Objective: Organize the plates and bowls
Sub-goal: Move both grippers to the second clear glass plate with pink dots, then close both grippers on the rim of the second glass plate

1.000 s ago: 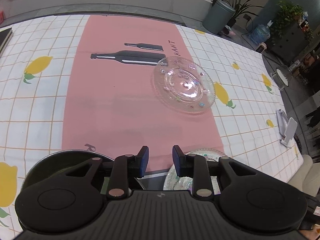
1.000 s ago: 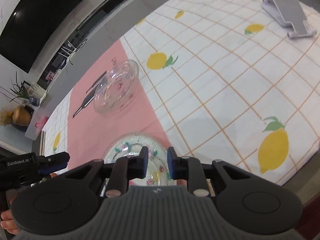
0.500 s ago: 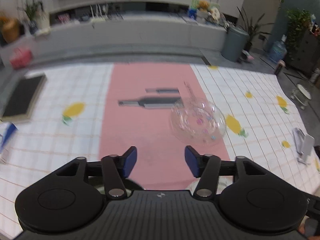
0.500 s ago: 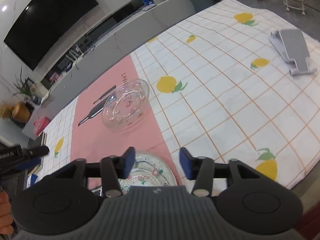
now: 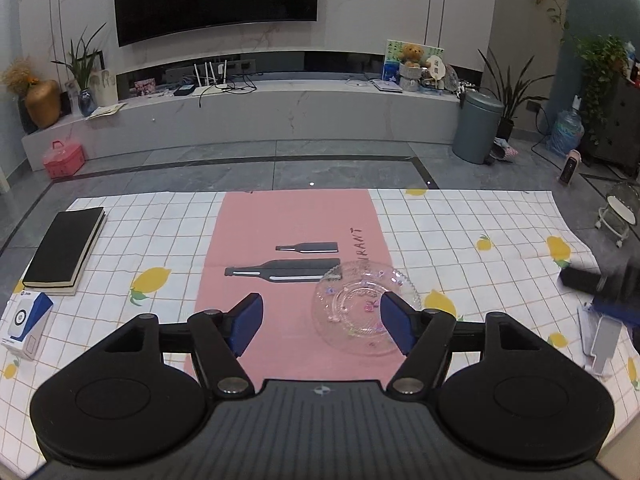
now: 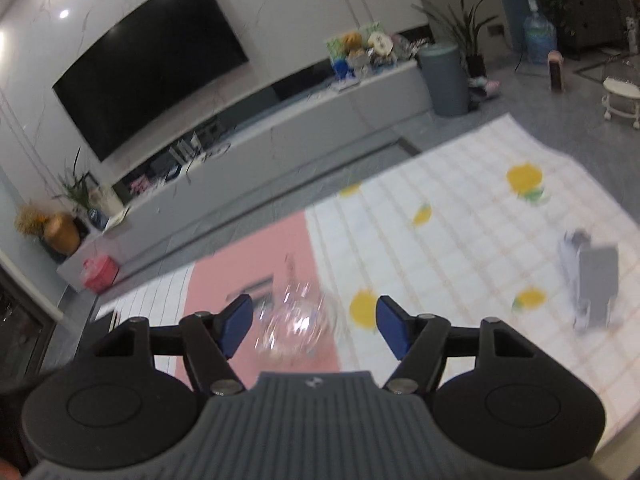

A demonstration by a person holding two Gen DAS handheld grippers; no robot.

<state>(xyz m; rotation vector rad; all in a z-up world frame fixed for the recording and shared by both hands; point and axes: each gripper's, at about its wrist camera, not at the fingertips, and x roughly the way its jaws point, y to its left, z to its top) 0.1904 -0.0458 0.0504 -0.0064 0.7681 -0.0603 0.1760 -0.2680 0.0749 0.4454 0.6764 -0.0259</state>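
Clear glass, pressed with a scalloped rim and dotted with small coloured flowers, forms the shallow plate (image 5: 366, 312) that lies on the right edge of the pink runner printed with two dark bottle shapes (image 5: 292, 264), which runs down the middle of a white checked tablecloth scattered with yellow lemons (image 5: 472, 240). The left gripper (image 5: 322, 328), black with blue pads, hangs above the cloth on the near side of the plate; its jaws have just been opening and now stand wide apart with nothing between them, the right pad lying over the plate's near rim in the picture without any visible contact. The right gripper (image 6: 314, 328), of the same make, has also just been spreading its jaws, and they are apart and empty; in its blurred view the glass plate (image 6: 298, 324) shows as a bright smear on the runner between the two pads, lower down on the table. At the far left of the cloth lie a black closed notebook (image 5: 66, 250) and a small blue-and-white box (image 5: 26, 324); a grey folding stand (image 6: 592, 284) rests near the right edge.
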